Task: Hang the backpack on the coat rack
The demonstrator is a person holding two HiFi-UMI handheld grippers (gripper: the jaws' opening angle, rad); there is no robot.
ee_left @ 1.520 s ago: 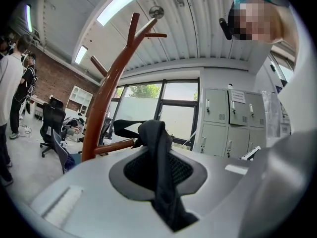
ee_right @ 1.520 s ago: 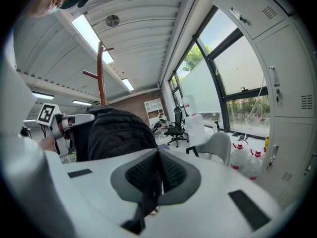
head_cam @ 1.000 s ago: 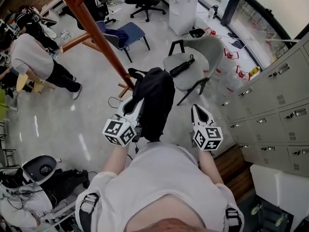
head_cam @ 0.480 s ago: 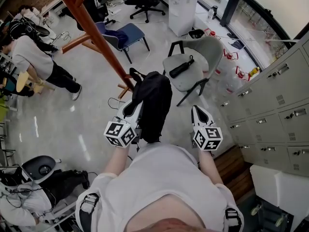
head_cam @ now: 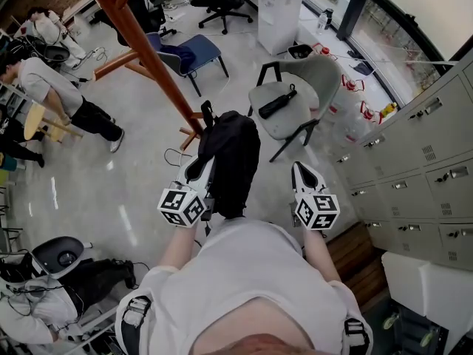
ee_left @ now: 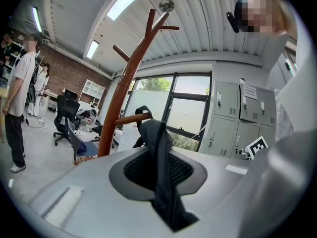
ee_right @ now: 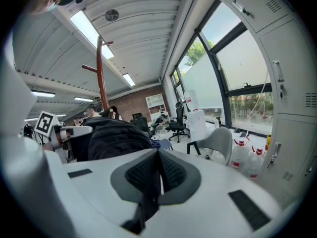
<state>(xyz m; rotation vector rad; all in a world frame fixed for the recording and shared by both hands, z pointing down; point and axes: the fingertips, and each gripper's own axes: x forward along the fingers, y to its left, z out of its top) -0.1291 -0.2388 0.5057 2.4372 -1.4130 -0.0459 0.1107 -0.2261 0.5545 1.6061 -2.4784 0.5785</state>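
Black backpack (head_cam: 233, 157) hangs clamped in left gripper (head_cam: 203, 170); right gripper (head_cam: 303, 172) closed, empty. A swinging load could miss the far coat rack (head_cam: 148, 58).

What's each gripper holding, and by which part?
Left gripper jaws clamp a strap of the black backpack; right gripper holds nothing, jaws together.
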